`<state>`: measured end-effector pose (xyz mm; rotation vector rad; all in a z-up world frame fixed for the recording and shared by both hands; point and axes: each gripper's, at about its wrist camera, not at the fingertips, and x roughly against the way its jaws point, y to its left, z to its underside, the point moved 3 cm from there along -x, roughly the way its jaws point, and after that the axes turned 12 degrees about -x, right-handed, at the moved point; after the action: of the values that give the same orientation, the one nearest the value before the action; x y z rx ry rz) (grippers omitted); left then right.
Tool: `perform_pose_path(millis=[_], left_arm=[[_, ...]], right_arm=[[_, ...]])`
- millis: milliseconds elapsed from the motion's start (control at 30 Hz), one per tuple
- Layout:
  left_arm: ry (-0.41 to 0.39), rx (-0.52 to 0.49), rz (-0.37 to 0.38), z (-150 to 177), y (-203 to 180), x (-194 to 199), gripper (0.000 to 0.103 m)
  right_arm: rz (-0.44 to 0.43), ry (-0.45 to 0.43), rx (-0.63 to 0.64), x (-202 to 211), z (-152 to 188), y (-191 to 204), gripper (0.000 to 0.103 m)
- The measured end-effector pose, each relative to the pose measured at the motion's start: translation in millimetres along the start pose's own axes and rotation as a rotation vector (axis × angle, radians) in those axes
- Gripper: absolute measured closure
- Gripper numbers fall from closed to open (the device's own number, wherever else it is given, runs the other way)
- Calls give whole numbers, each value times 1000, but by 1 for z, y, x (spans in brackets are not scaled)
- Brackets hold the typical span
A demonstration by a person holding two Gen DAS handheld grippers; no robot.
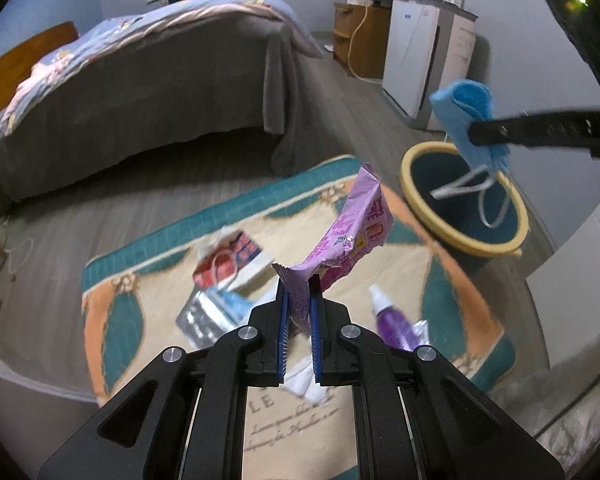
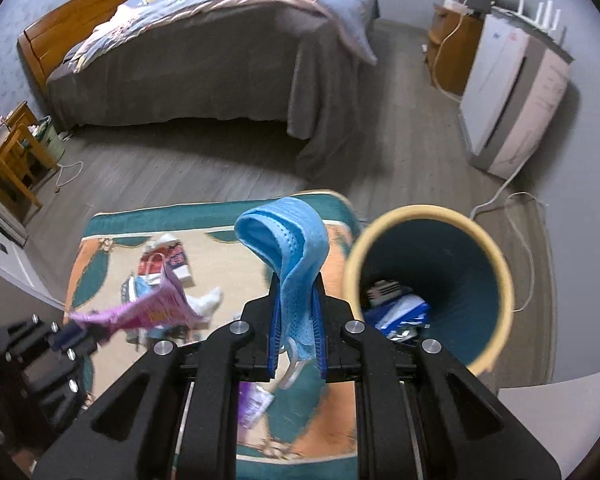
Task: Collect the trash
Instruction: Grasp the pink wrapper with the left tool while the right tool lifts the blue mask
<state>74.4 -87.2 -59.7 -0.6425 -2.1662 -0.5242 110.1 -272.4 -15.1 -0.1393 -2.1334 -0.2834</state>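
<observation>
Over the rug [image 1: 148,292], left gripper [image 1: 298,280] is pinching a pink wrapper [image 1: 352,224] up in the air, while right gripper [image 2: 296,280] is clamped on a blue face mask [image 2: 292,236], right beside the bin [image 2: 496,256] with trash already inside.

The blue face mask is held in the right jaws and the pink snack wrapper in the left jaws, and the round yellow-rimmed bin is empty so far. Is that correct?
One detail is wrong: the round yellow-rimmed bin is not empty. The right wrist view shows blue and white packaging already at its bottom. The rest holds: the right gripper is shut on the blue face mask, and the left gripper is shut on the pink snack wrapper.
</observation>
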Motion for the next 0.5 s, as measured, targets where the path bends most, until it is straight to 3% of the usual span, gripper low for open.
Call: perform_pose_path(millis=[300,500], left_arm=[[-68,1,45,-51,-30,-4,93],[-57,-36,72,-67,-55,-24,93]], right_arm=[[48,-8,-32,5,13,-51,90],[57,2,-84,-3,7,-84,90]])
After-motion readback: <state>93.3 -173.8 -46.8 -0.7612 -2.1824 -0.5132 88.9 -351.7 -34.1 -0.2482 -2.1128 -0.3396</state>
